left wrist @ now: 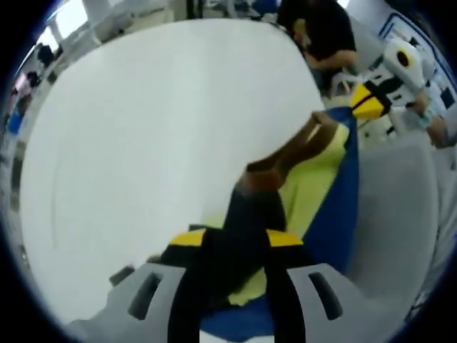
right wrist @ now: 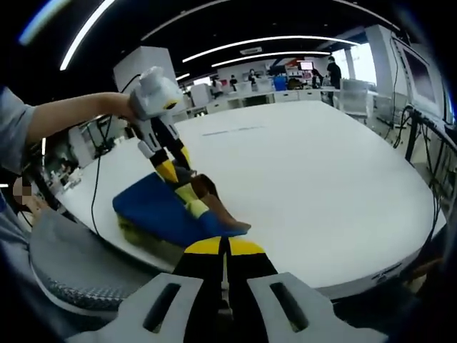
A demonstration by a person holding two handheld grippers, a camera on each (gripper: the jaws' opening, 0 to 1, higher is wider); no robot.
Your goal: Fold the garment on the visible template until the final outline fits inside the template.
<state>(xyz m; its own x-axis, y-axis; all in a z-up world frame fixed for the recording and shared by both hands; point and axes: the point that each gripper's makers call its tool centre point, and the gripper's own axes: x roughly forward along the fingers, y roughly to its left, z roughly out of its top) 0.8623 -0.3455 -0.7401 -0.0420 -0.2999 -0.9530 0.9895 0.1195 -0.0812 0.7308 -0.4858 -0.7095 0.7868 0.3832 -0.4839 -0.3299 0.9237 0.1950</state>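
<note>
— Where's the garment [right wrist: 171, 211]?
— Bunched at the near edge of the white bench [right wrist: 314, 164], blue outside, yellow-green and brown showing.
— And the left gripper [left wrist: 230, 239]?
— Its jaws are pinching a dark brown fold of it.
— The right gripper [right wrist: 226, 250]?
— Jaws pressed together just beside the cloth's blue edge; whether they hold any, I cannot tell.

I can read no text, label or number anywhere; the faint grey marks on the table [right wrist: 300, 164] beyond the garment [right wrist: 168, 207] are too blurred.
</note>
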